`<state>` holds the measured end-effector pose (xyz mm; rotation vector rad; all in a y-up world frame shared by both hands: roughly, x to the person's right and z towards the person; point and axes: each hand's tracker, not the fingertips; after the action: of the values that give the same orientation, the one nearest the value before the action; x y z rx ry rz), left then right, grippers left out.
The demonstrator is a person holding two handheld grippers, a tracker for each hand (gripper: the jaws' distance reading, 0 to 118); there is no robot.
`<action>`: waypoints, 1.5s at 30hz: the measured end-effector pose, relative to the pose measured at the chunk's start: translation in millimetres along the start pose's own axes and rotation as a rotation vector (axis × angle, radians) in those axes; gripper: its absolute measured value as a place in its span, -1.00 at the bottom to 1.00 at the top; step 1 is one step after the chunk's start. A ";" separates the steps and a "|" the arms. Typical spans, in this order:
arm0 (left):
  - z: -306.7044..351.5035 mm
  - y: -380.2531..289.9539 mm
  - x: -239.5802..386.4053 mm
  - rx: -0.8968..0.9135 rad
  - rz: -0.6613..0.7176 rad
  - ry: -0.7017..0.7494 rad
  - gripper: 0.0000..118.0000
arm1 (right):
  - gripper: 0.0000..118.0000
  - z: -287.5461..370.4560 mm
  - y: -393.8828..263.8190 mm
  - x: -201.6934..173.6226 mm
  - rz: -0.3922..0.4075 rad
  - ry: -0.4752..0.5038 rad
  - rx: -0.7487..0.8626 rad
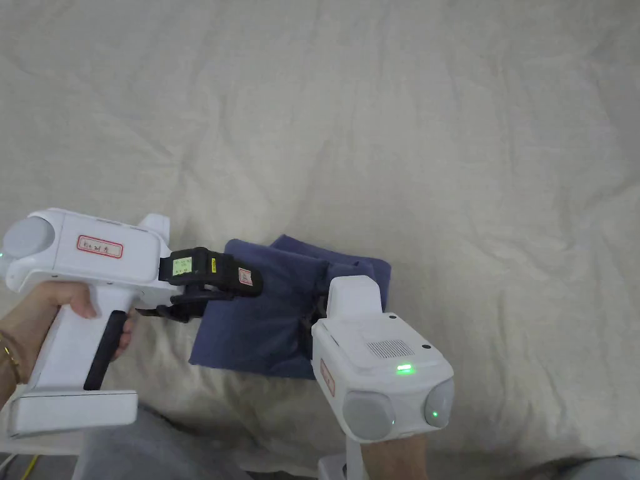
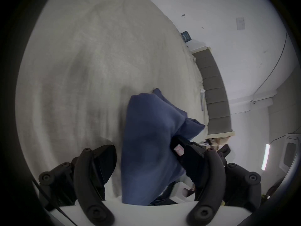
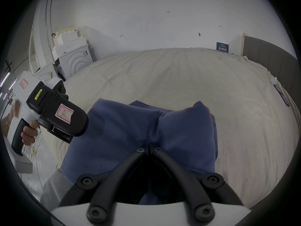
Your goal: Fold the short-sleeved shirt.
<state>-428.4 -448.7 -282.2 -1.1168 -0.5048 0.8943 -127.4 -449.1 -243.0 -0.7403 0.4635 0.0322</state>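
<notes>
1. At 8 o'clock in the head view: left hand (image 1: 75, 306) wrapped round the white handle of the left gripper (image 1: 164, 310), black nose pointing toward 3 o'clock, sitting at the 9 o'clock edge of the shirt.
2. In the left gripper view: jaws spread wide apart, one at 7 o'clock, the other at 4 o'clock, folded cloth standing between them, neither visibly pressing on it.
3. Just below centre in the head view: navy short-sleeved shirt (image 1: 262, 325) folded into a compact thick bundle, lying on the cream bedsheet (image 1: 375, 125) near the 6 o'clock edge of the bed; layers bunched and puckered along its middle.
4. At 5 o'clock in the head view: right gripper (image 3: 149, 146), white body with a green light, nose aimed toward 12 o'clock over the bundle's 3 o'clock half.
5. In the right gripper view: jaws drawn together, tips meeting on a pinched crease of the navy cloth at centre, fabric gathered into folds fanning out from the pinch.
6. At 2 o'clock in the right gripper view: grey padded headboard (image 3: 268, 53) beyond the bed.
</notes>
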 end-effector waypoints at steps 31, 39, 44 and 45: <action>149.5 45.9 47.7 0.070 -0.078 0.729 -0.71 | -1.00 165.1 174.5 96.7 0.167 -0.144 0.480; 221.8 93.5 -9.4 0.140 -0.023 1.169 -0.71 | -1.00 154.2 164.9 154.6 0.042 -0.281 0.425; 226.5 103.5 -46.5 0.223 0.007 1.445 -0.44 | -1.00 147.4 154.2 157.1 0.004 -0.317 0.403; 223.7 99.1 -49.4 0.227 -0.013 1.502 -0.04 | -1.00 146.1 152.6 159.8 -0.015 -0.320 0.396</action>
<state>-658.0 -350.7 -284.0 -1.2455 0.8057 -0.0693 45.1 -261.0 -314.0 -0.3393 0.1488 0.0423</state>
